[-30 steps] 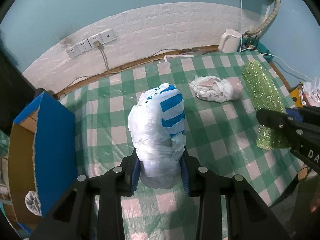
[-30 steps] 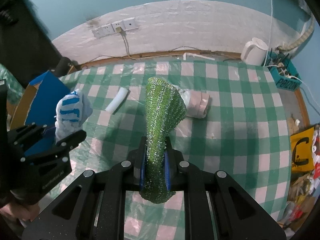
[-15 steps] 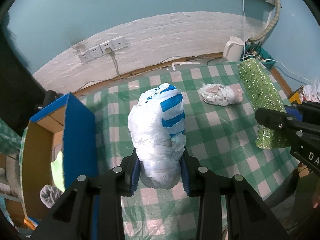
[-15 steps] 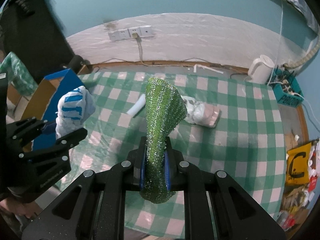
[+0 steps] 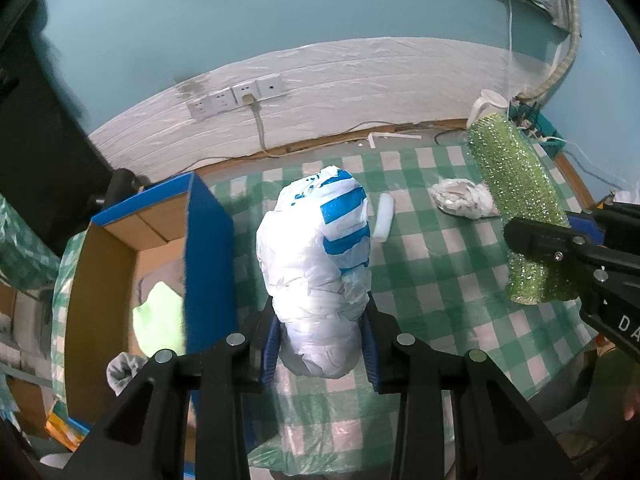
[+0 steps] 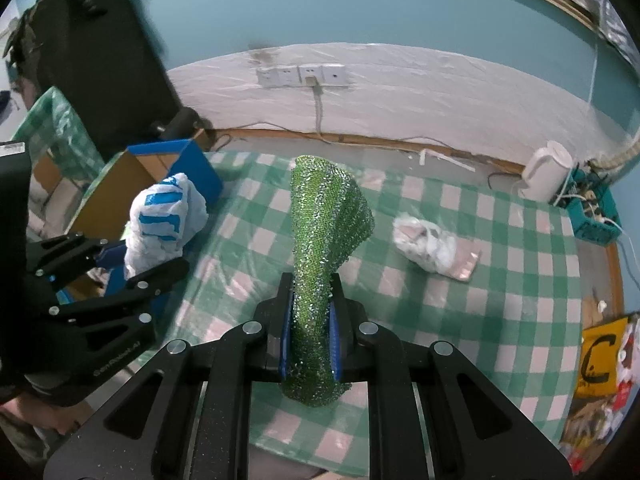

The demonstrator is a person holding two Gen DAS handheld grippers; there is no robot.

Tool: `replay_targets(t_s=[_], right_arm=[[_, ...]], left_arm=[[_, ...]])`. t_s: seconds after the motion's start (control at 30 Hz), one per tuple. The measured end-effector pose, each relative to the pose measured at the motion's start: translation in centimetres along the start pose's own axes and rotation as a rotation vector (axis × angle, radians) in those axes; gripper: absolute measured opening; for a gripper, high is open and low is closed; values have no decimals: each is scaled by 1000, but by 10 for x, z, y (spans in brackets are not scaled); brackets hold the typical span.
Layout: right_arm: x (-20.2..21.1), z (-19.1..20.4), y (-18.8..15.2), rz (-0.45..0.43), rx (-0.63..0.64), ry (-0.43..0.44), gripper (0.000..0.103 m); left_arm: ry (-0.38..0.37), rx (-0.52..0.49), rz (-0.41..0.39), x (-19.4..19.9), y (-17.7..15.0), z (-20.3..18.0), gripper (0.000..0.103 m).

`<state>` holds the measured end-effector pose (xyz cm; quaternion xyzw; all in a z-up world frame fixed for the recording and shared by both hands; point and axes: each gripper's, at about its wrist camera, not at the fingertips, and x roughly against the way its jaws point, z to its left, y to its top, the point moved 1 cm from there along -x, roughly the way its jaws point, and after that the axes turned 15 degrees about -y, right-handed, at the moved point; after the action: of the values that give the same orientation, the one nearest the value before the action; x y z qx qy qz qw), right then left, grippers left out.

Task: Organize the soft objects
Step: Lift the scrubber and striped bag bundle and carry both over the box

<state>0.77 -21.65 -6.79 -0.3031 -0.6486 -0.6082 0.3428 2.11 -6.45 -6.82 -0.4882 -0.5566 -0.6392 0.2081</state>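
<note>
My left gripper (image 5: 320,344) is shut on a white plastic bundle with blue stripes (image 5: 316,264), held above the checked table beside the open cardboard box (image 5: 120,248). In the right wrist view that bundle (image 6: 164,220) and the left gripper (image 6: 116,264) hang at the left, by the box (image 6: 132,184). My right gripper (image 6: 310,344) is shut on a green sequined cloth (image 6: 324,240) that stands up between the blue pads. The same cloth (image 5: 520,208) shows at the right of the left wrist view. A crumpled white bag (image 6: 432,246) and a small white roll (image 5: 383,220) lie on the table.
The box has blue outer walls and holds a light green soft item (image 5: 158,324). A green-and-white checked cloth (image 6: 500,280) covers the table. A white kettle (image 6: 546,176) and a teal basket of cables (image 6: 592,212) stand at the far right by the wall. Wall sockets (image 6: 300,76) sit above.
Both grippers have risen and drawn back with their loads, so more of the table and wall shows. The open box has come further into view at the left.
</note>
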Motion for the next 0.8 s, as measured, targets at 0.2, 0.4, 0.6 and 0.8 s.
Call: replay_targets(t_s=[0.2, 0.4, 0.6, 0.8], right_arm=[[4, 23, 8, -13, 32, 24, 13], [5, 50, 19, -22, 73, 50, 13], [4, 78, 30, -30, 111, 74, 13], [4, 107, 40, -34, 146, 95, 13]], left_arm=[[28, 27, -19, 11, -5, 20, 35], [41, 67, -33, 21, -9, 43, 35], [66, 107, -43, 28, -14, 67, 35], [96, 155, -53, 36, -22, 96, 35]])
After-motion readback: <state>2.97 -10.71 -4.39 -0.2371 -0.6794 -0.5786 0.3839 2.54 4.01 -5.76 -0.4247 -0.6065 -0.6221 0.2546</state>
